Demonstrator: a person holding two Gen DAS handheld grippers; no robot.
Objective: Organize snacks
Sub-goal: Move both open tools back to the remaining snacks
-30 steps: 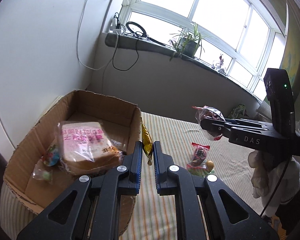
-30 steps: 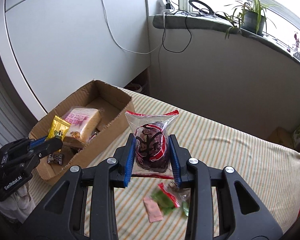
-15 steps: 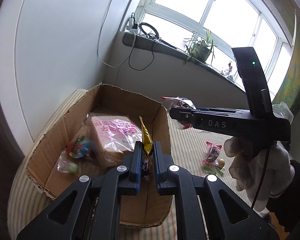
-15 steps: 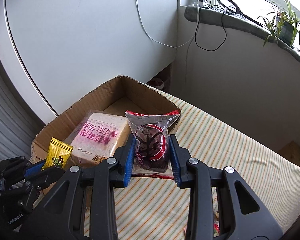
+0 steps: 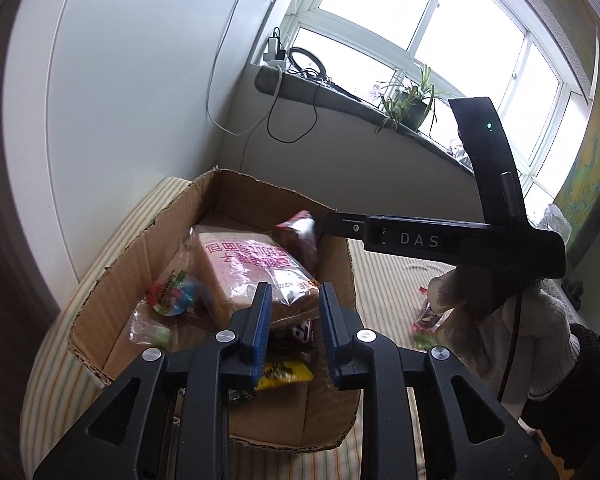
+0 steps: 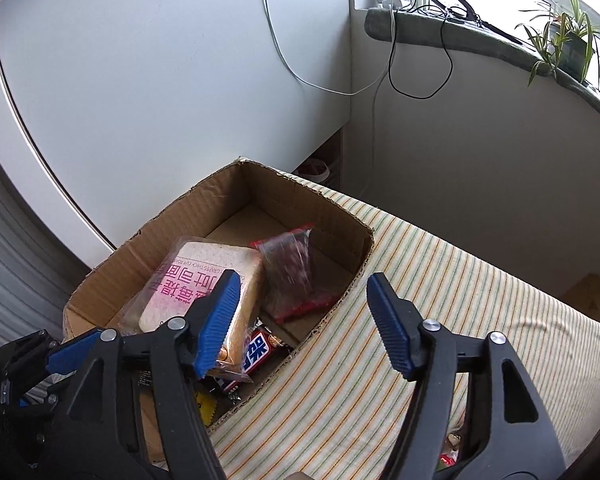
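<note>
Your right claw (image 6: 300, 320) gapes wide, empty, over the corrugated cardboard box (image 6: 360, 248); the crinkly red packet (image 6: 290, 264) lies beyond it; left claw (image 5: 292, 332) parted, empty.

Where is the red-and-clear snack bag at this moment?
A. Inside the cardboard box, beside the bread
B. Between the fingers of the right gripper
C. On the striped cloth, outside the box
A: the red-and-clear snack bag is inside the cardboard box, leaning beside the bread, and the right gripper is open with nothing between its fingers.
</note>
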